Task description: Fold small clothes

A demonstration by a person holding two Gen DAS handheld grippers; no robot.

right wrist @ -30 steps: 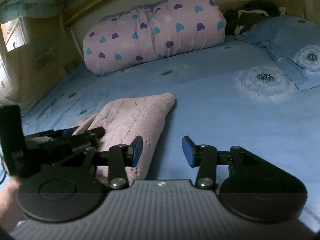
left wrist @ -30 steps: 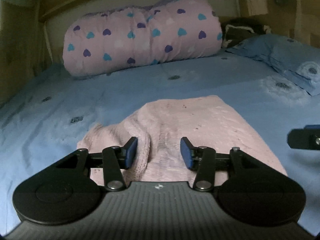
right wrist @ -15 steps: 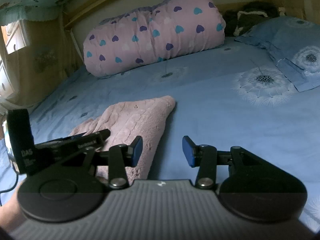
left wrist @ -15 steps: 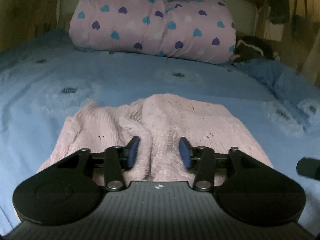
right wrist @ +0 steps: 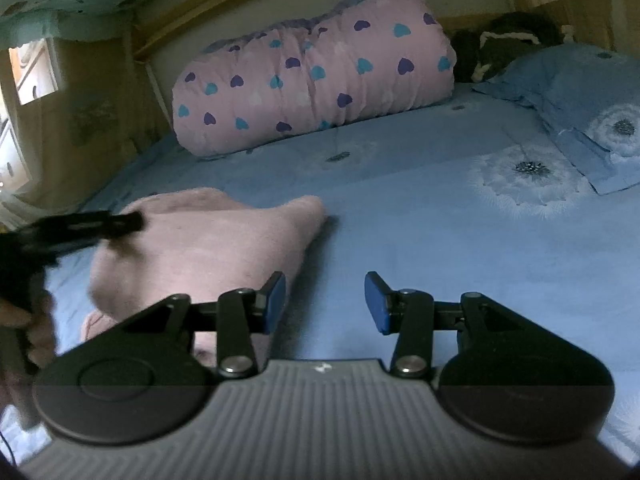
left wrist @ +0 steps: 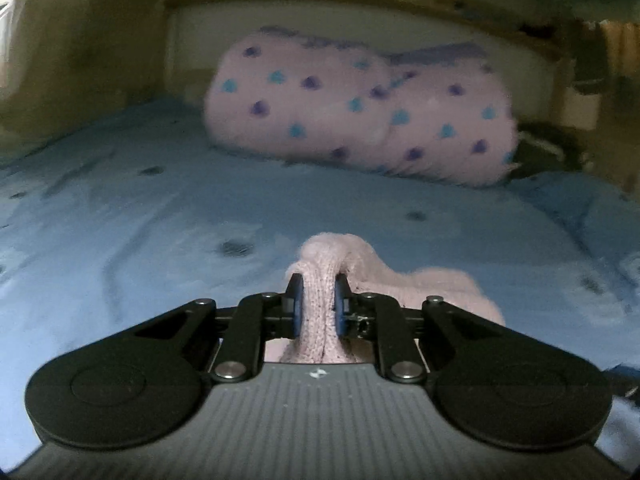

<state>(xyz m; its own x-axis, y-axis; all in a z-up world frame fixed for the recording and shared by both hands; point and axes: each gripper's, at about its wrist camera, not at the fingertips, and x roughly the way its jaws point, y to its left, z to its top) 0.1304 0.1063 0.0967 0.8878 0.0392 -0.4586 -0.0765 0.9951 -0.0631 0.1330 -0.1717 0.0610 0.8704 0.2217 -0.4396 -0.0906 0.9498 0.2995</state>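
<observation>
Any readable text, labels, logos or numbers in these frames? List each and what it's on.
No readable text in either view.
Small white mark on the left gripper body: a logo, no letters legible.
The same kind of mark on the right gripper body: also not legible.
Quilt: heart print only.
Sheet: flower print only.

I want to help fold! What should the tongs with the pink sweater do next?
Probably carry the pinched fold across toward the far side. The left tongs are closing on a bunched ridge of the pink sweater, raised off the blue sheet, while the right tongs wait open beside it.
</observation>
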